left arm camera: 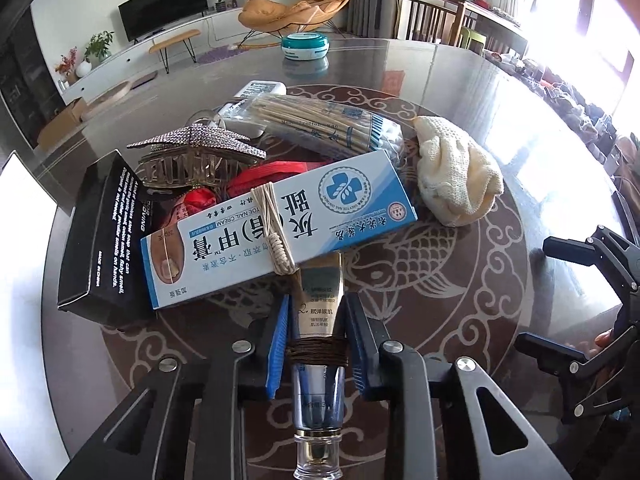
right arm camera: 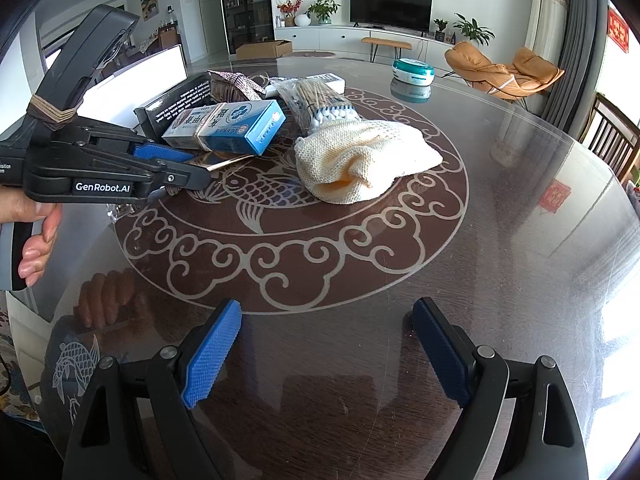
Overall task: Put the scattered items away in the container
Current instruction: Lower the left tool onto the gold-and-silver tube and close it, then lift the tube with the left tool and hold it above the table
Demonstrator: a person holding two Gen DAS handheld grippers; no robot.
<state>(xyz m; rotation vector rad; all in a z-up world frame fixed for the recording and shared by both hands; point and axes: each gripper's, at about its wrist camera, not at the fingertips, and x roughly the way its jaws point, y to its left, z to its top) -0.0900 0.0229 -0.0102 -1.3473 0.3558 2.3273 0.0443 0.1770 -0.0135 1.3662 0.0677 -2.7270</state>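
Left wrist view: left tool [left arm camera: 318, 320] clamped on a gold tube [left arm camera: 322, 300] lying on the desk [left arm camera: 460, 280], its tip under a blue box [left arm camera: 280, 232] in the pile. Right tool [right arm camera: 326, 344] stands wide and empty. A teal container [left arm camera: 306, 46] sits well apart at the far edge.

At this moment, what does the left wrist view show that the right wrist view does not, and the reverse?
Only the left wrist view shows the gold squeeze tube with a clear cap clamped between the left gripper pads, the rhinestone hair claw and the red fabric.

Only the right wrist view shows the right gripper open over bare glass, and the hand holding the left tool.

Both show the blue-and-white cream box, black carton, cotton swab bag, cream knitted cloth and teal round tin.
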